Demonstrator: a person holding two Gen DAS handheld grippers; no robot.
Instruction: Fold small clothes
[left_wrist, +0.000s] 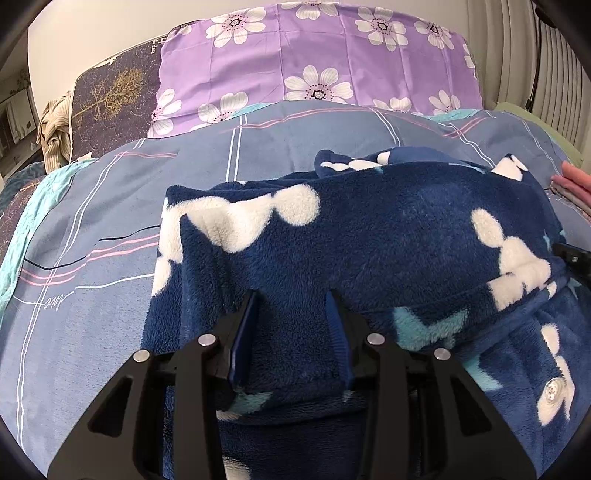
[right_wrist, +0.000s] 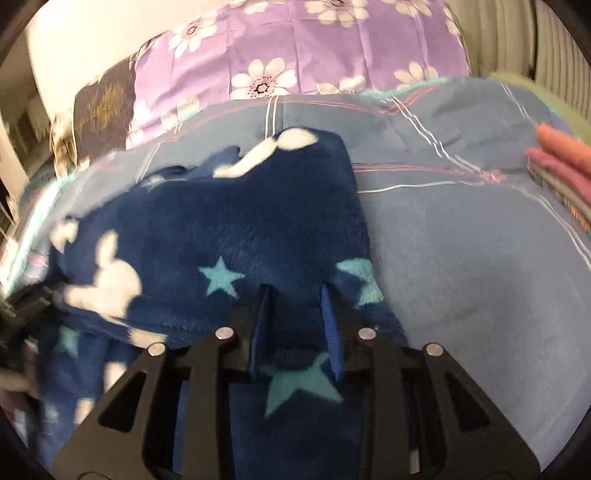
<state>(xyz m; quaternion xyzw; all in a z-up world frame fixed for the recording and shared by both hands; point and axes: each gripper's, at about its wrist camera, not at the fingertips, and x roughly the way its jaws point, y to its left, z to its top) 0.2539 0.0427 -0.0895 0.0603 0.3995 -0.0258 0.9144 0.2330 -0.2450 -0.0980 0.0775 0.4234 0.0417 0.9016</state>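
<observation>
A navy fleece garment (left_wrist: 369, 251) with white shapes and light-blue stars lies on the blue checked bedsheet (left_wrist: 92, 295), its near part doubled over. My left gripper (left_wrist: 293, 295) is closed on a fold of its near edge, fleece bunched between the blue pads. In the right wrist view the same garment (right_wrist: 221, 229) spreads left of centre. My right gripper (right_wrist: 295, 291) is closed on a fold of its right side, fabric filling the gap between the fingers. The right gripper's tip shows at the left wrist view's right edge (left_wrist: 570, 254).
A purple flowered pillow (left_wrist: 317, 62) lies at the head of the bed, a dark tree-print cushion (left_wrist: 110, 99) and striped cloth (left_wrist: 55, 129) to its left. A stack of folded pink clothes (right_wrist: 565, 166) sits at the right on the sheet (right_wrist: 461, 258).
</observation>
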